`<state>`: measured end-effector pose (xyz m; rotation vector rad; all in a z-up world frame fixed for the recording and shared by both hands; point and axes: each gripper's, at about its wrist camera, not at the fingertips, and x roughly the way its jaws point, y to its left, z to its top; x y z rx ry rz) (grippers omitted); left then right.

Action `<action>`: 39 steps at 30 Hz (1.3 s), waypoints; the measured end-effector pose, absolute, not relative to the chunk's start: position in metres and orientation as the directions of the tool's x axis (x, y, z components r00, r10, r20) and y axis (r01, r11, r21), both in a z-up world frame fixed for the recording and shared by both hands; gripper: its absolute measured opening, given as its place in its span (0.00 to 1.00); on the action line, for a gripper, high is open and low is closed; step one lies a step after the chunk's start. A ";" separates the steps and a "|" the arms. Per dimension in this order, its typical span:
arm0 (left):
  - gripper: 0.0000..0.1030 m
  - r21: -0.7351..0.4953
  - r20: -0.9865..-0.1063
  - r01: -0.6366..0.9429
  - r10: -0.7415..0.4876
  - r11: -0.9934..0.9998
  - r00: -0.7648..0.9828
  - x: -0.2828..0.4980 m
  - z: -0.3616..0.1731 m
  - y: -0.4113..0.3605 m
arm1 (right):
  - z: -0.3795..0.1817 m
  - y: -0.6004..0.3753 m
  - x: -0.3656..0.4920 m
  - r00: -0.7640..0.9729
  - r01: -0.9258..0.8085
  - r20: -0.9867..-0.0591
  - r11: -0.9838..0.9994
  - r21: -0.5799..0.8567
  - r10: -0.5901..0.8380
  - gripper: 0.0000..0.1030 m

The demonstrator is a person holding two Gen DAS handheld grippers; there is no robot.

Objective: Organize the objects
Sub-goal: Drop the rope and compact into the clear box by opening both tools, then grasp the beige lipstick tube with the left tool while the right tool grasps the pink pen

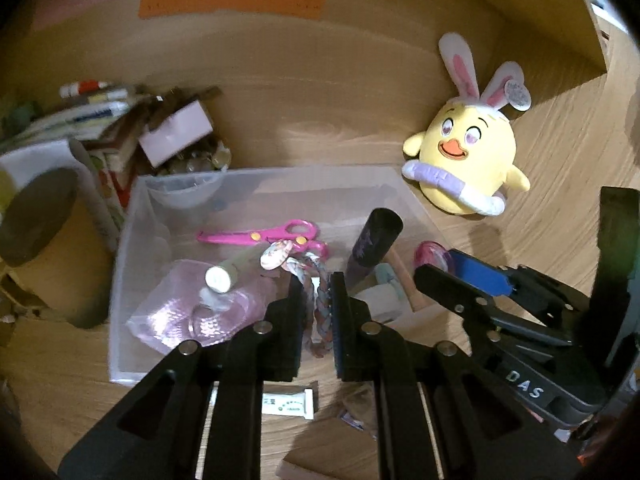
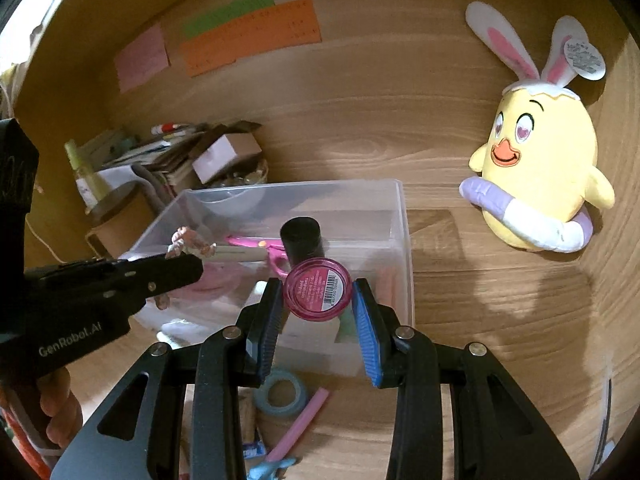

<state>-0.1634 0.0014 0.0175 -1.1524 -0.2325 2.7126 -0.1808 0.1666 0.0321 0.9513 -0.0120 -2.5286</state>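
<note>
Wooden surface [image 2: 460,312] carries a clear bin [image 2: 402,240]; right gripper [image 2: 318,322], fingers closed on a pink jar [image 2: 318,289], hangs over its near wall; left gripper [image 1: 316,308] pinches a braided cord [image 1: 322,304], long axis downward, above the bin.

The desk [image 2: 400,128] is light wood grain, and the bin [image 2: 404,240] on it is clear, frosted plastic. In the bin lie hot-pink scissors [image 1: 256,235] with yellow rivets, a black cylinder [image 2: 301,240] and a braided rope [image 1: 324,304] of pale blue, pink and white strands. The round jar [image 2: 318,294] is magenta with a white barcode label. The plush chick [image 2: 540,176] near the desk's right edge is yellow, with an orange beak, white-and-pink rabbit ears and a lilac-and-white ring. Orange [image 2: 252,36], green [image 2: 228,12] and pink [image 2: 142,56] notes hang on the back panel. A pale blue tape roll [image 2: 282,392] and a pink stick [image 2: 300,424] lie at the desk's front edge.
</note>
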 end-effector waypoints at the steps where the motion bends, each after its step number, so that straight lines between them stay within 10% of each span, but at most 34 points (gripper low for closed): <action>1: 0.10 -0.227 -0.695 -0.109 0.239 -0.968 -0.678 -0.164 0.017 0.000 | 0.031 0.165 -0.183 -0.666 0.395 -0.631 -0.906 0.154 -0.398 0.31; 13: 0.56 -0.129 -0.644 -0.138 0.188 -0.982 -0.742 -0.146 0.035 0.013 | 0.024 0.158 -0.184 -0.640 0.414 -0.662 -0.901 0.129 -0.389 0.39; 39: 0.83 -0.128 -0.756 -0.013 0.106 -0.992 -0.646 -0.074 -0.028 -0.011 | -0.011 0.172 -0.100 -0.550 0.460 -0.738 -0.879 0.124 -0.391 0.60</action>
